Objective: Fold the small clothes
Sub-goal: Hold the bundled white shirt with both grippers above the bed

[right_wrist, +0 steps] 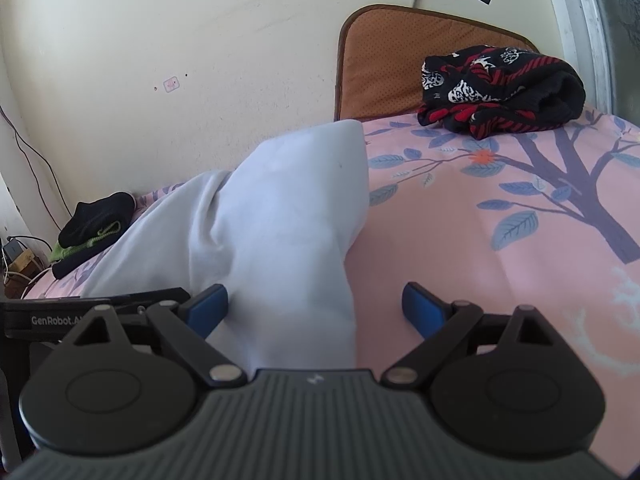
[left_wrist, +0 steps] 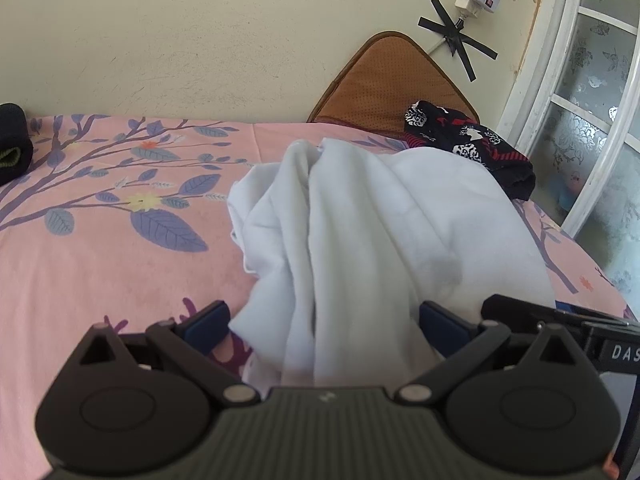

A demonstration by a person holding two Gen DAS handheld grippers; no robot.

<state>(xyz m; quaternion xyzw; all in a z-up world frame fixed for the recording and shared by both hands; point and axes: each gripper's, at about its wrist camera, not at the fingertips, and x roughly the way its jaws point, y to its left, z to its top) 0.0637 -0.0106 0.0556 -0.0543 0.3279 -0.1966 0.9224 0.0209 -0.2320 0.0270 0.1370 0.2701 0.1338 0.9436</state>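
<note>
Pink leaf-print bedsheet (right_wrist: 460, 240) against a cream wall. The white garment (left_wrist: 360, 220) lies bunched, its long axis running away from both grippers. Left gripper (left_wrist: 324, 320) and right gripper (right_wrist: 316, 304) both stand apart, cloth between their fingers, neither clamped; the left sits more centrally over it.
</note>
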